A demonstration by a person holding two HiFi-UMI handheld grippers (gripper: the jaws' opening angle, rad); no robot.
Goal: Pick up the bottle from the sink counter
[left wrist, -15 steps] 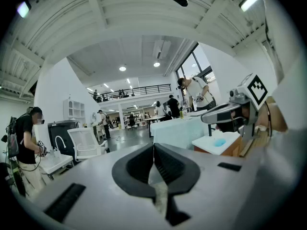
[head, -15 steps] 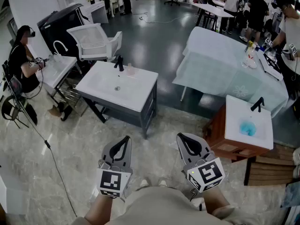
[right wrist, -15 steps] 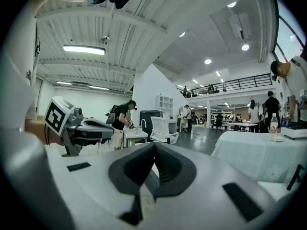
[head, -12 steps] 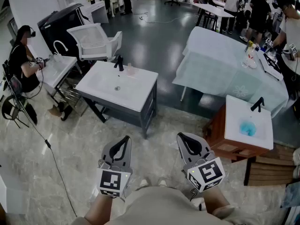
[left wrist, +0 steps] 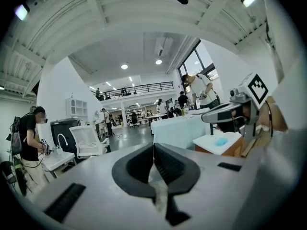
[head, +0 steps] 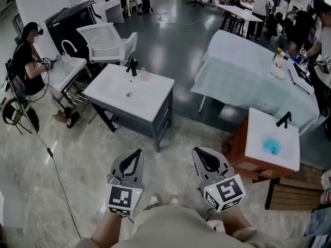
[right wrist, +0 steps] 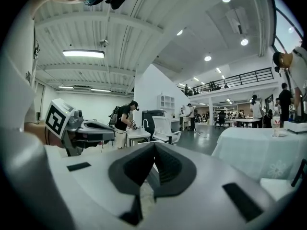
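Room, left to right: seated person (head: 26, 66) at a white bench with a white tap, white chair (head: 106, 41), centre sink bench (head: 150, 105) with white top, dark frame and a black faucet (head: 133, 67) at its far edge. Then a table under a pale green cloth (head: 243, 66) with small items at its right end and people around it. Then a second white sink (head: 258, 138) on a wooden cabinet, with a black tap and a blue patch in the basin. Pale marbled floor (head: 83, 154) under us, dark glossy floor further out

Left hand-held gripper (head: 138, 153): jaws clenched, pads meeting along their length, nothing between them, touching nothing. Right hand-held gripper (head: 198, 153): same, clamped together and empty. We hold both low in front of the body, side by side, tips pointing out over the floor

Bottle (head: 144, 76): small, pale, upright on the centre sink bench, just right of the black faucet, at the back edge beyond the basin. Well apart from both grippers, ahead of them across the marbled floor, roughly in line with the left one and left of the right one. Too small to make out a cap or label
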